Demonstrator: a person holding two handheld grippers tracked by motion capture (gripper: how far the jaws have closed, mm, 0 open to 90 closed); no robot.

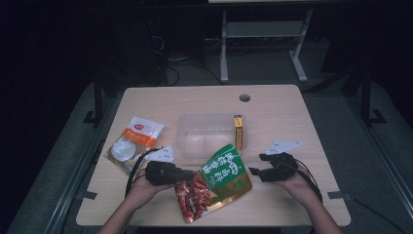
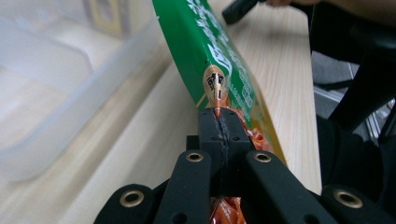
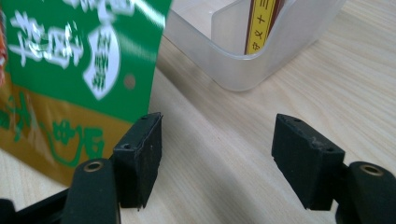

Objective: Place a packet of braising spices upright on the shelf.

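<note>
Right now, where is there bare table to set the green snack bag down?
Free: the far strip beyond the clear bin, and the right side past the right gripper. Crowded: the near middle, where the left gripper holds the green snack bag, and the left, with the white-and-orange pouch.

The pouch (image 2: 224, 74) hides part of the bin (image 1: 190, 141) front. The right gripper view cuts off the box (image 3: 261, 23). The bag (image 1: 134, 139) print is too small to read.

You look down from above the near edge of the table (image 1: 272, 97); each gripper view sits low and close (almost at tabletop), both sharing the green snack pouch (image 2: 219, 60) and clear plastic bin (image 3: 243, 70).
</note>
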